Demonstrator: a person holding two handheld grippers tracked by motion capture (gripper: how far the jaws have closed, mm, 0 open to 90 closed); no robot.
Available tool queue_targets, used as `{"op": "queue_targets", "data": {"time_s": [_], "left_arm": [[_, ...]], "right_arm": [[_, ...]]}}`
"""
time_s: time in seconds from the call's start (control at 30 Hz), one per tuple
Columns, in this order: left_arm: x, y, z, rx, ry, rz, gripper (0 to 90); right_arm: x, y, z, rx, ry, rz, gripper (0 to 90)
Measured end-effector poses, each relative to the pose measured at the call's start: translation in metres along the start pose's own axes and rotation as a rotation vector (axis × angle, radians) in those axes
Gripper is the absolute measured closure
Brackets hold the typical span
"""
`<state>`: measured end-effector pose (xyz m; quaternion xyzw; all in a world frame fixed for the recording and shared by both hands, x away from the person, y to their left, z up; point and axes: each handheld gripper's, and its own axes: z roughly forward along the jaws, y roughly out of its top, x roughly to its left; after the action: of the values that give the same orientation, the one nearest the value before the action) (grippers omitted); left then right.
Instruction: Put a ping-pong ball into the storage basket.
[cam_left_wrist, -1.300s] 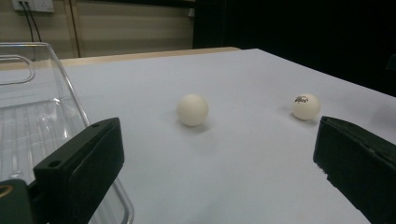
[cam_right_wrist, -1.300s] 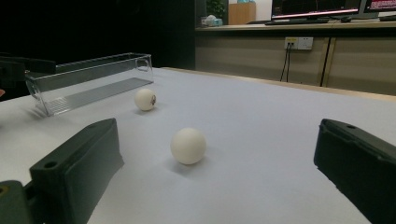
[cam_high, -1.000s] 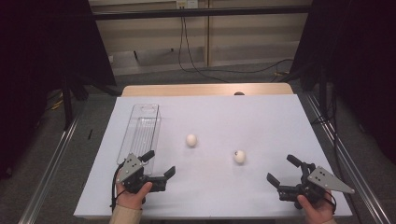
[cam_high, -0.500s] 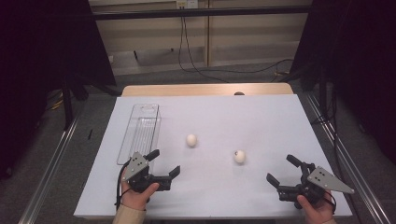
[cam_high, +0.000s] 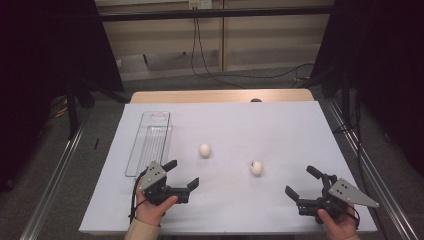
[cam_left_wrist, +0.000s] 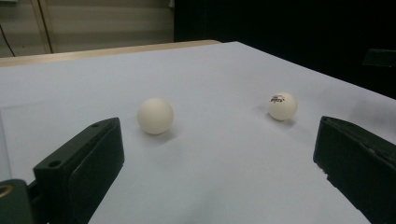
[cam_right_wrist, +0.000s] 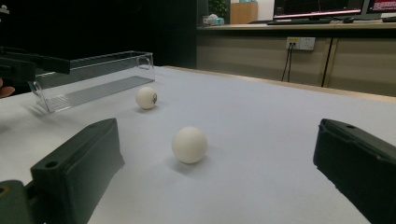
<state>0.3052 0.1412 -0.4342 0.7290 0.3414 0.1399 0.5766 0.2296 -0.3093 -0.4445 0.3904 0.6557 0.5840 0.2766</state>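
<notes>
Two white balls lie apart on the white table sheet (cam_high: 240, 210). The plain ball (cam_high: 205, 150) (cam_left_wrist: 155, 115) is left of centre; the ball with a small dark print (cam_high: 256, 168) (cam_left_wrist: 282, 106) is right of it. My left gripper (cam_high: 184, 173) (cam_left_wrist: 219, 158) is open and empty, low over the sheet, its jaws pointing toward both balls from the near left. My right gripper (cam_high: 299, 181) (cam_right_wrist: 217, 163) is open and empty too, near the front right. The printed ball (cam_right_wrist: 189, 144) lies just ahead of its jaws, and the other ball (cam_right_wrist: 146, 97) is farther off.
A long clear plastic tray (cam_high: 150, 142) (cam_right_wrist: 93, 77) lies empty along the sheet's left side, just beyond my left hand. A strip of bare wood (cam_high: 220, 96) shows at the table's far edge. Dark curtains and metal rails flank the table.
My left gripper has slid to the right, nearer the balls. The right gripper and both balls have stayed where they were.
</notes>
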Motion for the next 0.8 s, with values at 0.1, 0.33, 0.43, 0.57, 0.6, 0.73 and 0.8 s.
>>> {"op": "queue_targets", "data": {"time_s": [0.1,0.33,0.43,0.57,0.6,0.73,0.8], "left_arm": [[-0.002,0.001,0.003,0.009,-0.01,0.002,1.8],[-0.004,0.001,0.007,0.013,-0.017,0.009,1.8],[-0.005,0.001,0.009,0.017,-0.015,0.011,1.8],[-0.006,0.002,0.011,0.016,-0.019,0.004,1.8],[-0.005,0.003,0.012,0.019,-0.022,0.013,1.8],[-0.008,0.003,0.016,0.017,-0.025,0.006,1.8],[-0.009,0.004,0.016,0.019,-0.025,0.007,1.8]], "right_arm": [[0.0,0.0,0.0,0.0,-0.002,0.0,0.4],[0.0,0.0,0.0,0.003,0.002,-0.004,0.4],[0.0,0.0,0.0,0.004,0.003,-0.004,0.4],[0.0,0.0,0.0,0.004,0.003,-0.004,0.4],[0.0,0.0,0.0,0.004,0.003,-0.004,0.4],[0.0,0.0,0.0,0.005,0.002,-0.005,0.5],[0.0,0.0,0.0,0.004,0.003,-0.006,0.5]]}}
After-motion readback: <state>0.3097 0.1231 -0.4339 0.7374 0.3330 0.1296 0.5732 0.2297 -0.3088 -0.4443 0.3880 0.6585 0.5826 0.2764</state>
